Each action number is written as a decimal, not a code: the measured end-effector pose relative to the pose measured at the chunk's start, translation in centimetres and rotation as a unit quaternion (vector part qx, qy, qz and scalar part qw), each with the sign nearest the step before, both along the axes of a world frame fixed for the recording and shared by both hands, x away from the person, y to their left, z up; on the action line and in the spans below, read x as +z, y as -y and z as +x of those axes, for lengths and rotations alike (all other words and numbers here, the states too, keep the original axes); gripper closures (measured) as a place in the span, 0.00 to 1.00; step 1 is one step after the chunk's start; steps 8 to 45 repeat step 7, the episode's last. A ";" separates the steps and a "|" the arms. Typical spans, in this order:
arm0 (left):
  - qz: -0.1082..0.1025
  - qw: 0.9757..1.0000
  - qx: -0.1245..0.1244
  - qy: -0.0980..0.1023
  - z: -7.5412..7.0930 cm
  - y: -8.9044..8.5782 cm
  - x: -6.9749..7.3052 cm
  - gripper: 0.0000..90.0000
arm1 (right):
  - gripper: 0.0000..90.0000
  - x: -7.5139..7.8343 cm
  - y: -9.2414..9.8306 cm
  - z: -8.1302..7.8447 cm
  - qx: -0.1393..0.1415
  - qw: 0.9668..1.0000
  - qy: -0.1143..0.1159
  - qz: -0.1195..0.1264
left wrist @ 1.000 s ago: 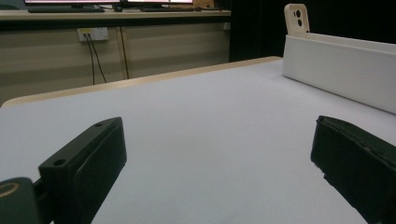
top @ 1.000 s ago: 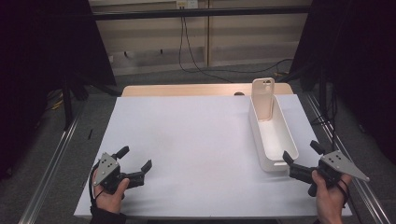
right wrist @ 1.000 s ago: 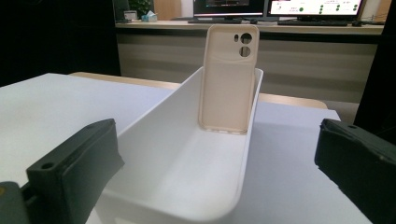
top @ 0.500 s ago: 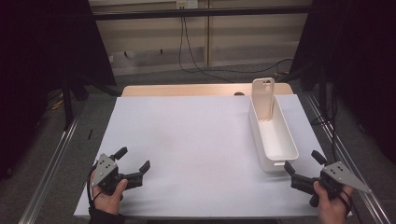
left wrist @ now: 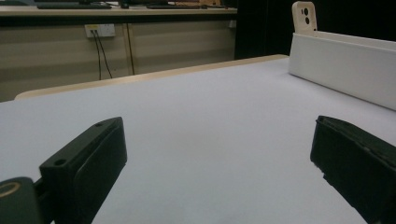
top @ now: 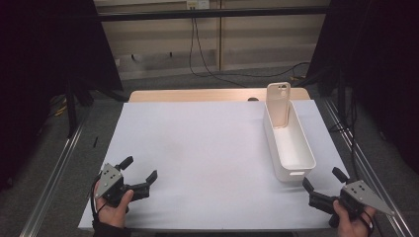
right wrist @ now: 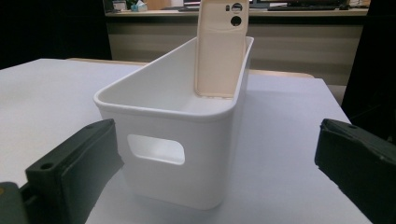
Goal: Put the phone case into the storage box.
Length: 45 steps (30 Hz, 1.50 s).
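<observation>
Looking down from the high view: left gripper (top: pixel 140 174) sits low over the near left corner of the white table sheet (top: pixel 207 148), held in the person's left hand (top: pixel 114 210). Jaws stand wide apart, nothing between them. Right gripper (top: pixel 323 181) is held at the near right edge in the right hand (top: pixel 352 222), jaws likewise spread wide and empty. White bin (top: pixel 290 148) lies just ahead of the right gripper, its near short end close to the jaw tips but not touching. Beige phone case (top: pixel 278 104) stands at the bin's far end, leaning against the end wall, well ahead of the right gripper and far off to the front right of the left one. Grippers are well apart from each other.

Left gripper view: both black jaws rise from the bottom corners, widely separated, bare sheet between them. Bin's long wall (left wrist: pixel 345 65) shows ahead to the right, with the top of the phone case (left wrist: pixel 304 17) poking above it at the far end.

Right gripper view: jaws wide, empty. Bin (right wrist: pixel 177 135) is straight ahead and near, between the lines of the two jaws, with a handle cut-out (right wrist: pixel 155 149) in its near end wall. Phone case (right wrist: pixel 220 51) stands nearly upright inside at the far end, camera holes at the top.
</observation>
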<state>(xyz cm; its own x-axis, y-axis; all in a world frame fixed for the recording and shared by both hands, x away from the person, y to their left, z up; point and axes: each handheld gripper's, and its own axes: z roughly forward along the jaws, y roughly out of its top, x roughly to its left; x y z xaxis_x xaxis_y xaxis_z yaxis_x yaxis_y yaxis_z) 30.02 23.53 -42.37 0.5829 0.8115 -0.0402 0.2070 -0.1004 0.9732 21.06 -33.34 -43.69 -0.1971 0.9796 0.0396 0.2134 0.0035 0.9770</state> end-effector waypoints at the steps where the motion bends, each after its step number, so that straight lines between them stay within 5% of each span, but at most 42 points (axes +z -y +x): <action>1: -0.002 1.000 0.003 -0.003 0.1 0.1 0.0 0.04 | 0.00 0.0 0.0 0.1 0.000 1.000 -0.003 -0.001; 45: 0.004 1.000 -0.003 0.000 0.3 0.3 0.0 0.04 | 0.00 0.0 -0.2 0.4 -0.001 1.000 0.001 0.002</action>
